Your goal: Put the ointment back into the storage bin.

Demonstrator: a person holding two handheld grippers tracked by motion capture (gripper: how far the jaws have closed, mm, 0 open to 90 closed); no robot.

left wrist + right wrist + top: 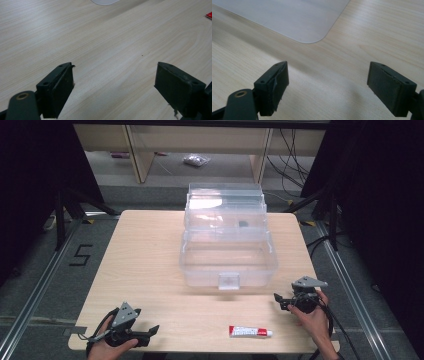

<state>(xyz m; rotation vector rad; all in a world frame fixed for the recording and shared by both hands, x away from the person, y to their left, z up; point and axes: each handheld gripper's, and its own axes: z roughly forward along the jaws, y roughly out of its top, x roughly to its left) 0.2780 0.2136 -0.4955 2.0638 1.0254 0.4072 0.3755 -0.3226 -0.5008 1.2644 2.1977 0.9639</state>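
Observation:
A clear plastic storage box (227,257) with its lid standing open sits at the middle of the wooden table (145,255). A small white and red tube (250,332) lies flat near the front edge. My left gripper (150,332) rests low at the front left corner, held in a hand, jaws wide apart over bare wood (115,75). My right gripper (279,300) hovers at the front right, just past the box's near right corner (312,37), jaws open and empty (328,82). The tube's red end (209,15) peeks in at the left gripper view's right edge.
Dark curtains flank the table on both sides. Beyond the far edge stand wooden furniture legs (137,155), cables and a small bag (196,160) on the floor. A "5" mark (80,255) is on the floor at the left.

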